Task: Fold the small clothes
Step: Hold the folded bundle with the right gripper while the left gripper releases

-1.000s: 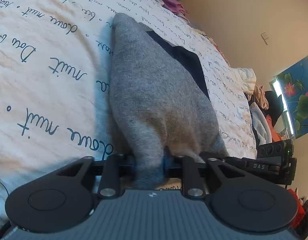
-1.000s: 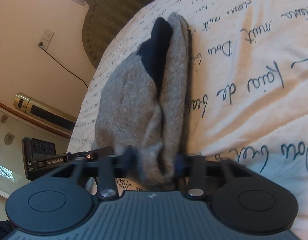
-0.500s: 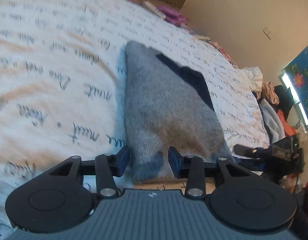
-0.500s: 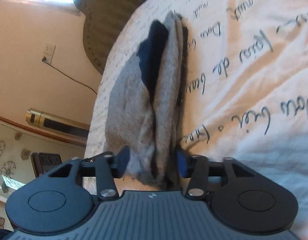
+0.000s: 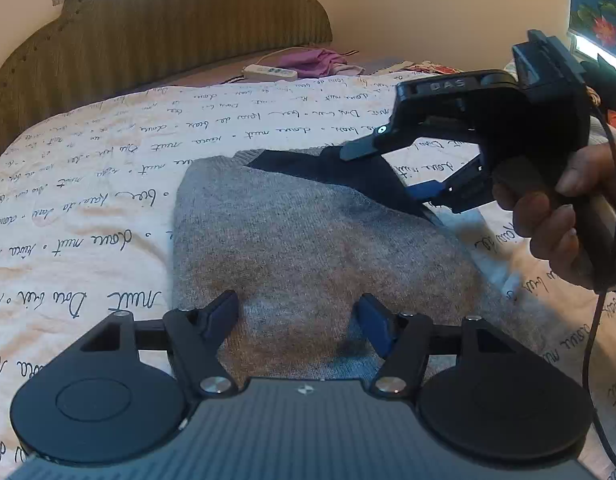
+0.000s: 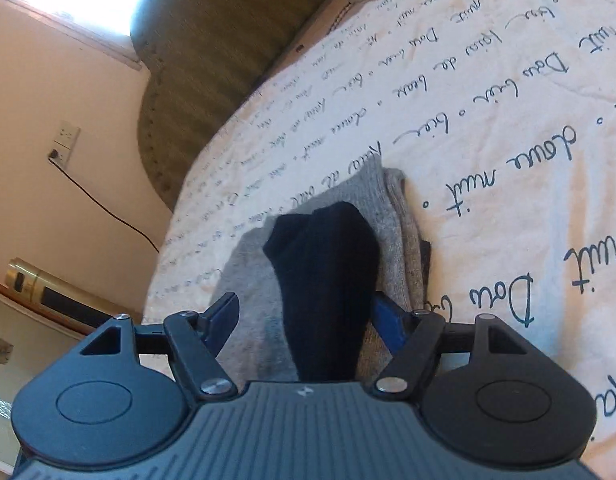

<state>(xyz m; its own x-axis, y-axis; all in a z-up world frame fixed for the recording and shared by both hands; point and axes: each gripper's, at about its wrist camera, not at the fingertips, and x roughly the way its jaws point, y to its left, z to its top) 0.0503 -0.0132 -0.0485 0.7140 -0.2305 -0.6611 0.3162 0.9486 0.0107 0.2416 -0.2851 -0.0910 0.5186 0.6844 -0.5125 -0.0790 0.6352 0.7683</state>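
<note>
A grey knitted garment (image 5: 308, 240) with a black part (image 5: 328, 168) lies folded on the bed cover (image 5: 107, 200). My left gripper (image 5: 297, 308) hangs over its near edge. Its jaws are opening, and the grey cloth lies under the gap with no pad pressing on it. At the right, a hand (image 5: 556, 216) holds my right gripper (image 5: 388, 174) over the black part. In the right wrist view the right gripper (image 6: 303, 308) is also opening. The black part (image 6: 328, 256) and the grey folds (image 6: 388, 208) lie loose between its fingers.
The white cover printed with handwriting (image 6: 508, 120) spreads to all sides. A padded olive headboard (image 5: 167, 32) stands at the far end, with a power strip (image 5: 269, 73) and a purple cloth (image 5: 312, 60) before it. A wall socket with a cable (image 6: 63, 140) is left of the bed.
Both grippers were shut on the garment's edge a second ago. They have let go, spread their jaws and drawn back and up. The garment now lies flat, and the left view has rolled level.
</note>
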